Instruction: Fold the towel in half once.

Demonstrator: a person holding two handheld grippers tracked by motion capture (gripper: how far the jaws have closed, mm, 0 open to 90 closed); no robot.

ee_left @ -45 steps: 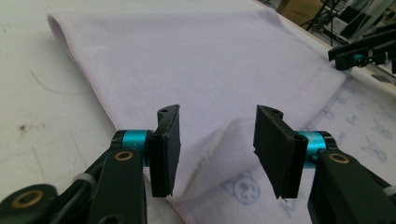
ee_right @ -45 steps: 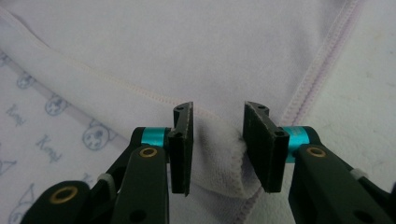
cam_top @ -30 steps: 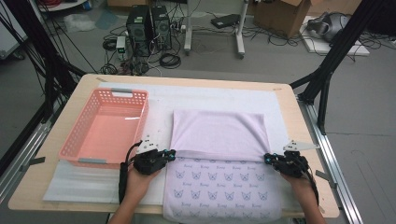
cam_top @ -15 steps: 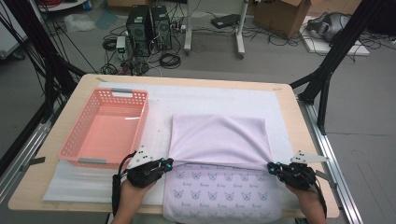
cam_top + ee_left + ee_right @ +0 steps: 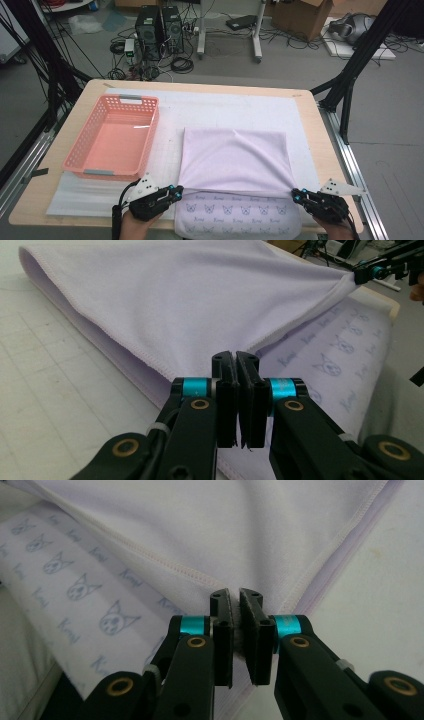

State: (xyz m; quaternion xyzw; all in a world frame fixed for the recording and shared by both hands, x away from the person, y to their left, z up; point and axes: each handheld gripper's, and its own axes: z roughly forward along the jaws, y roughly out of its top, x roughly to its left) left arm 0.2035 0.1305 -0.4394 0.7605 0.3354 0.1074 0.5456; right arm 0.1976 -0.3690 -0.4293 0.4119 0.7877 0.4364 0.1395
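A lilac cloth [image 5: 234, 160] lies on the white mat, its plain side folded over toward me. A strip of its cat-printed side [image 5: 235, 216] shows at the near edge. My left gripper [image 5: 178, 190] is shut on the flap's near left corner, and my right gripper [image 5: 295, 194] is shut on the near right corner. The flap's edge is stretched taut between them. In the left gripper view the jaws [image 5: 234, 357] pinch the cloth's hem [image 5: 175, 300], with the other gripper [image 5: 361, 274] far off. In the right gripper view the jaws [image 5: 235, 595] clamp the seamed corner [image 5: 240, 525] above the print [image 5: 75, 590].
A pink lattice basket [image 5: 150, 131] stands empty to the left of the cloth. The white mat [image 5: 240, 107] covers most of the wooden table [image 5: 322, 145]. Black frame legs, computers and cables stand on the floor beyond the far edge.
Both hands have drawn back toward the near edge, pulling the folded flap with them. The plain side now covers more of the printed side.
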